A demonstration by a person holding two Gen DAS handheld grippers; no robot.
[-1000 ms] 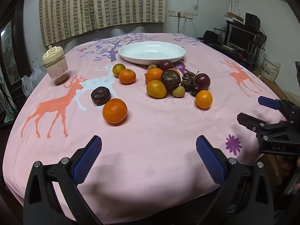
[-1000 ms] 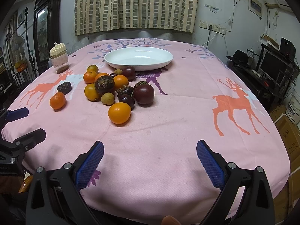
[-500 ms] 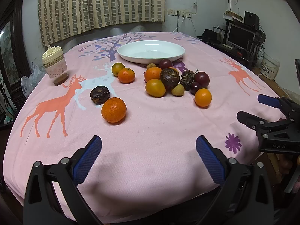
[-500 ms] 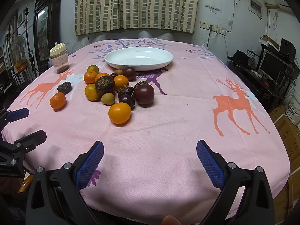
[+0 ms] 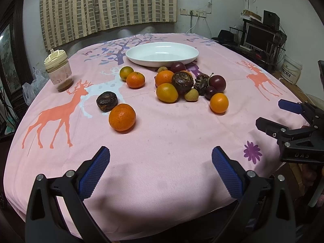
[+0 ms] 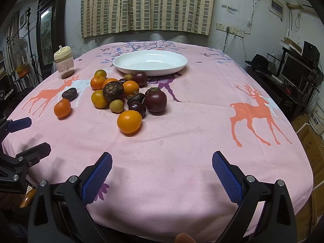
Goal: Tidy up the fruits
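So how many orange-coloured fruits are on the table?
7 orange fruits: one lying alone, two further back, three in the pile, one just in front of it. Others may be hidden.

Pink-clothed table (image 5: 162,141) bears white dish (image 5: 162,55), scattered fruit (image 5: 172,87), perhaps a lidded cup (image 5: 58,71).
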